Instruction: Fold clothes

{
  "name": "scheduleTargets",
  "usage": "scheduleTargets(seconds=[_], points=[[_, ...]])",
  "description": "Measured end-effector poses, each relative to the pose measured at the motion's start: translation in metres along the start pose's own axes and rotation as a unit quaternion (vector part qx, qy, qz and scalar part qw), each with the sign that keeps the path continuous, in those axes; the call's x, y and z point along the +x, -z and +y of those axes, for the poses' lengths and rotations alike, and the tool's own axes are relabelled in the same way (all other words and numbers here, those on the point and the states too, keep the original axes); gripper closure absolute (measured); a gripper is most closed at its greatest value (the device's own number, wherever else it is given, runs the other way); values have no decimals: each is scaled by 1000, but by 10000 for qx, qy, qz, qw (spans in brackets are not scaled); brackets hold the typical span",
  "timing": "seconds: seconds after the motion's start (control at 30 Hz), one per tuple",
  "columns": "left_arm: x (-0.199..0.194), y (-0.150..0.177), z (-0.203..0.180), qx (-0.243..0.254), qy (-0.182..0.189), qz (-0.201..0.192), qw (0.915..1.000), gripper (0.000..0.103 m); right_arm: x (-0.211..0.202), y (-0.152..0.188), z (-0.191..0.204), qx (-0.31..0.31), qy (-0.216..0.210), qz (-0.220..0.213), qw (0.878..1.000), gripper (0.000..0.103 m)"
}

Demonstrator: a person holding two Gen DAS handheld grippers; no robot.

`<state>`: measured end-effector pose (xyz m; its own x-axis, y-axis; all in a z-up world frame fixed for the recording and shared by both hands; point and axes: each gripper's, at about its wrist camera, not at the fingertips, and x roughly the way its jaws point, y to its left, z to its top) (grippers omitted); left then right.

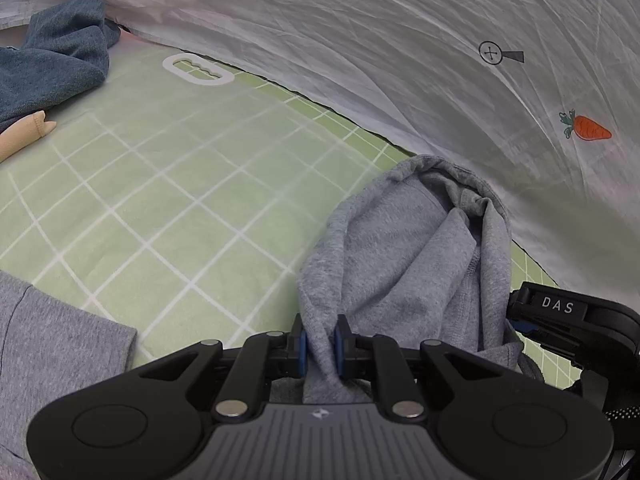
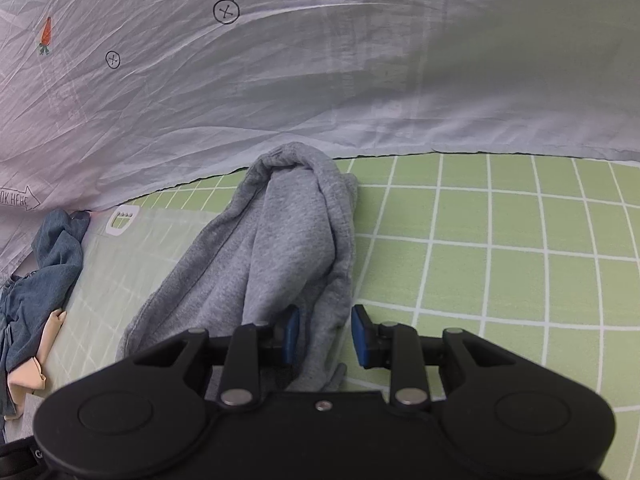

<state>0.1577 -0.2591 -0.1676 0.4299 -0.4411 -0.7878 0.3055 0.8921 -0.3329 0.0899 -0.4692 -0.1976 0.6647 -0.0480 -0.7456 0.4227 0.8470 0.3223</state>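
A grey sweatshirt (image 1: 400, 248) lies bunched into a long roll on the green checked mat (image 1: 168, 216). My left gripper (image 1: 322, 348) is shut on a fold of its near end, the cloth pinched between the blue pads. In the right wrist view the same sweatshirt (image 2: 280, 240) stretches away from me. My right gripper (image 2: 326, 336) stands open around its near edge. The left pad (image 2: 292, 332) touches the cloth and the right pad (image 2: 362, 336) stands clear of it. In the left wrist view the right gripper's body (image 1: 568, 320) shows at the right edge.
A wrinkled white printed sheet (image 2: 320, 80) rises behind the mat. A blue garment (image 1: 52, 60) and a beige cloth (image 1: 24, 132) lie at the far left. A translucent board with a white handle slot (image 1: 198, 70) covers part of the mat. Another grey garment (image 1: 52, 344) lies near left.
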Motion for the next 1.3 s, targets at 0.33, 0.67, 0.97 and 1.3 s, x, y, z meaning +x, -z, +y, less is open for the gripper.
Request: scheduleTargets(seconds=[0.33, 0.67, 0.97, 1.3], points=[[11, -14, -21, 354, 84, 48, 9993, 91, -13, -2, -2, -937, 1173, -325, 9881, 94], [6, -44, -157, 1991, 1265, -732, 9690, 92, -110, -45, -59, -772, 2662, -1825, 9433, 96], [20, -32, -146, 1936, 671, -172, 9786, 54, -118, -33, -114, 153, 2478, -1142, 9619, 62], [-38, 17, -71, 1931, -268, 404, 9800, 23, -164, 69, -104, 689, 2036, -710, 9740, 51]])
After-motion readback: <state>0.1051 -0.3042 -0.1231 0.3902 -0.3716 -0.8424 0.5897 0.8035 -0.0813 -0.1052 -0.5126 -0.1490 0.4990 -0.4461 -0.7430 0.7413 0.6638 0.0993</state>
